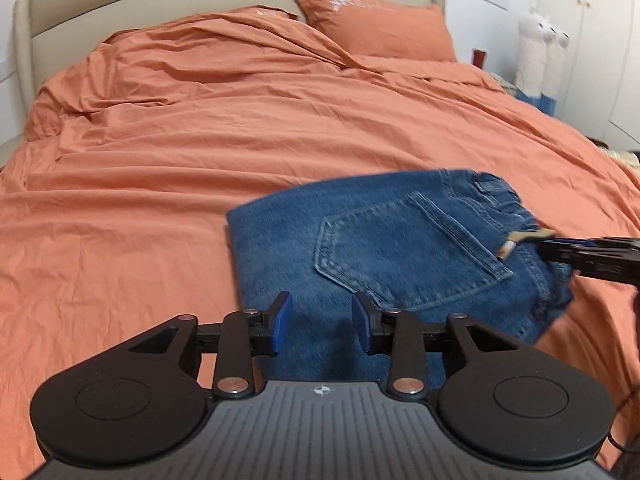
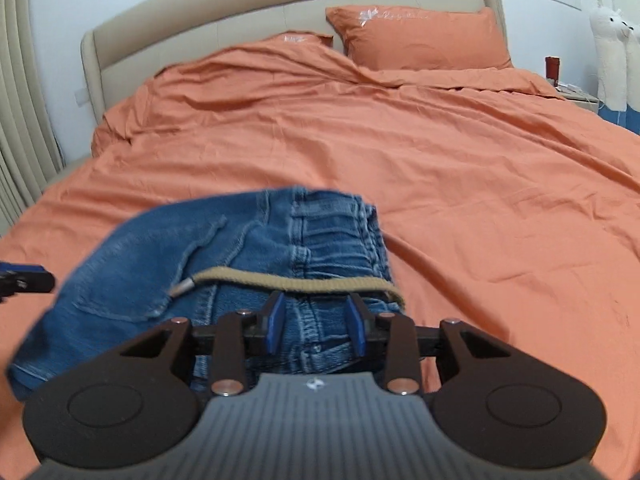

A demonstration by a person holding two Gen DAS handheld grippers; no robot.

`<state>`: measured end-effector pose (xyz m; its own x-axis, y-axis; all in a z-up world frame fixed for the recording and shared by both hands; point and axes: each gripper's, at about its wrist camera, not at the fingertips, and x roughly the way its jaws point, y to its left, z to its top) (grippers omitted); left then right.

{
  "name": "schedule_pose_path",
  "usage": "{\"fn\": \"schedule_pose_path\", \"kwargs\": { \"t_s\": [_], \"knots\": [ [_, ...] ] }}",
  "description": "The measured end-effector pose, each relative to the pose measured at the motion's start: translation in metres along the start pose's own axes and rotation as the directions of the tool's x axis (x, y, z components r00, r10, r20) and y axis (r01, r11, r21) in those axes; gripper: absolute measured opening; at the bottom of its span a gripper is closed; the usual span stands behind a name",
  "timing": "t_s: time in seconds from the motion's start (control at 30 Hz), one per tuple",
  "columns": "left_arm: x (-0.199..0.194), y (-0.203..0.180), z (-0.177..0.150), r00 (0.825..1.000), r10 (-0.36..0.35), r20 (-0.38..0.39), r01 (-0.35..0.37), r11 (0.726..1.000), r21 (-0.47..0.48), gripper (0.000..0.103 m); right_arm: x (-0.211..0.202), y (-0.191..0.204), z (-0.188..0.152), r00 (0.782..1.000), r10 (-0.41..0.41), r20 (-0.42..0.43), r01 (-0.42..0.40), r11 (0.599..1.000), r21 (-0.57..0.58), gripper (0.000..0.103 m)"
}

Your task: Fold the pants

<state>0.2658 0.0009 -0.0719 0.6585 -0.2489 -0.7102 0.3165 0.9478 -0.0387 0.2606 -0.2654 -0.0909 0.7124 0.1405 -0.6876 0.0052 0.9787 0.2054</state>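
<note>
Folded jeans (image 1: pixel 384 248) on bed just beyond both parted, empty tongs, left (image 1: pixel 322 322), right (image 2: pixel 316 322).

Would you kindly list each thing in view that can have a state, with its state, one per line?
Jeans: folded into a compact stack, lying on the bed, back pocket facing up.
Drawstring: loose, trailing across the waistband.
Left tongs: open, over the jeans, nothing gripped.
Right tongs: open, at the waistband, nothing gripped.
Duvet: spread over the bed, wrinkled.
Pillow: propped against the headboard.
</note>
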Motion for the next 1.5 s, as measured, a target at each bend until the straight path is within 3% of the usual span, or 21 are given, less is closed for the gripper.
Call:
{"fn": "schedule_pose_path", "kwargs": {
  "t_s": [0.1, 0.37, 0.53, 0.73, 1.13, 1.3, 1.5],
  "knots": [
    [-0.003, -0.002, -0.001, 0.999, -0.036, -0.029, 0.037, 0.999, 0.016, 0.052, 0.012, -0.008, -0.008, 0.999, 0.002, -0.041, 0.0, 0.999, 0.038, 0.029],
    [-0.013, -0.006, -0.021, 0.99, -0.086, -0.112, 0.099, 0.988, 0.119, 0.074, 0.01, 0.001, -0.011, 0.999, -0.034, -0.023, 0.034, 0.999, 0.003, 0.029],
    [-0.005, -0.027, -0.041, 0.989, -0.01, -0.149, 0.045, 0.971, 0.236, 0.077, 0.009, 0.009, -0.011, 0.998, -0.064, -0.019, 0.063, 0.998, -0.017, 0.029],
    [0.009, -0.035, -0.046, 0.988, 0.069, -0.135, -0.034, 0.967, 0.251, 0.076, 0.006, 0.01, -0.012, 0.997, -0.074, -0.012, 0.074, 0.997, -0.025, 0.029],
    [0.001, -0.005, -0.047, 0.984, 0.02, -0.174, -0.023, 1.0, -0.016, 0.029, 0.001, 0.006, -0.012, 0.998, -0.059, -0.005, 0.059, 0.998, -0.018, 0.029],
    [-0.005, 0.011, -0.053, 0.978, -0.004, -0.207, -0.026, 0.989, -0.144, 0.017, -0.002, 0.002, -0.012, 0.999, -0.043, -0.007, 0.043, 0.999, -0.01, 0.029],
    [-0.015, 0.02, -0.058, 0.974, 0.011, -0.228, -0.063, 0.973, -0.221, 0.018, -0.005, -0.003, -0.013, 1.0, -0.023, -0.009, 0.023, 1.0, 0.007, 0.029]
  ]
}}
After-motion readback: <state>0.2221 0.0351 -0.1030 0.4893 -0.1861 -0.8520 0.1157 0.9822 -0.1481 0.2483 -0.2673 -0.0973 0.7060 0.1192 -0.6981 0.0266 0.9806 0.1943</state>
